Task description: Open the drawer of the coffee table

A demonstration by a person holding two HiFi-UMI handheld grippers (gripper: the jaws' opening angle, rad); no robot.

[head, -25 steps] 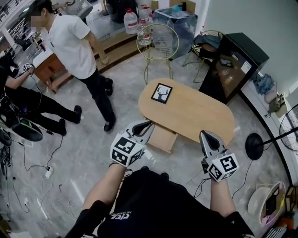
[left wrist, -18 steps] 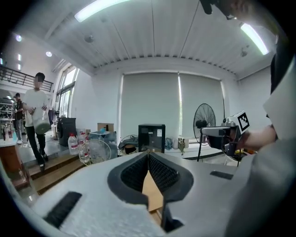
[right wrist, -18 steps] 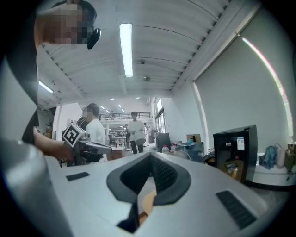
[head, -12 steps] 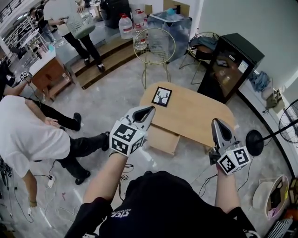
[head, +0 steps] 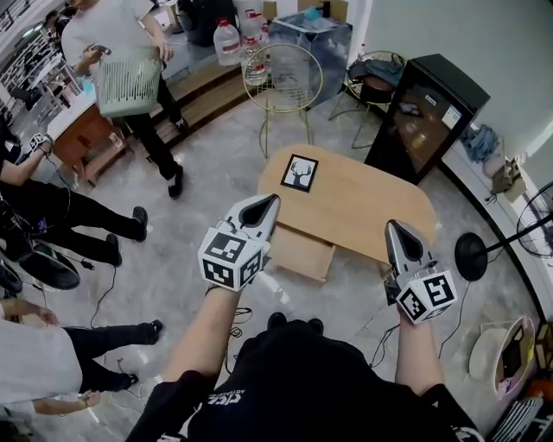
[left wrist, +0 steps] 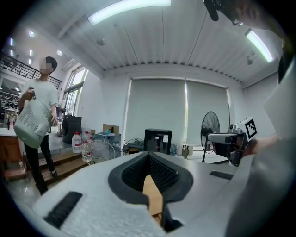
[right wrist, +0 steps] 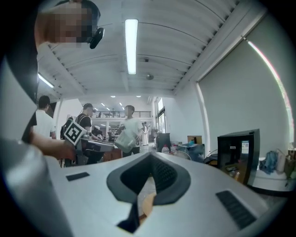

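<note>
Wire chair [head: 289, 82] & blk cabinet [head: 423, 112] at rear, person [head: 104, 26] w/ basket [head: 128, 82] left.

The coffee table [head: 363, 207] and its drawer [head: 298, 252] look like smooth matt light wood; the floor [head: 216, 173] is glossy stone.

Framed picture [head: 300, 173] on coffee table [head: 371, 211]

One oval light-wood coffee table [head: 371, 211], one pale wooden drawer [head: 298, 252], one black-framed deer picture [head: 299, 173], one pale plastic basket [head: 128, 82]; two grey grippers: left gripper [head: 270, 201], right gripper [head: 393, 228]
</note>
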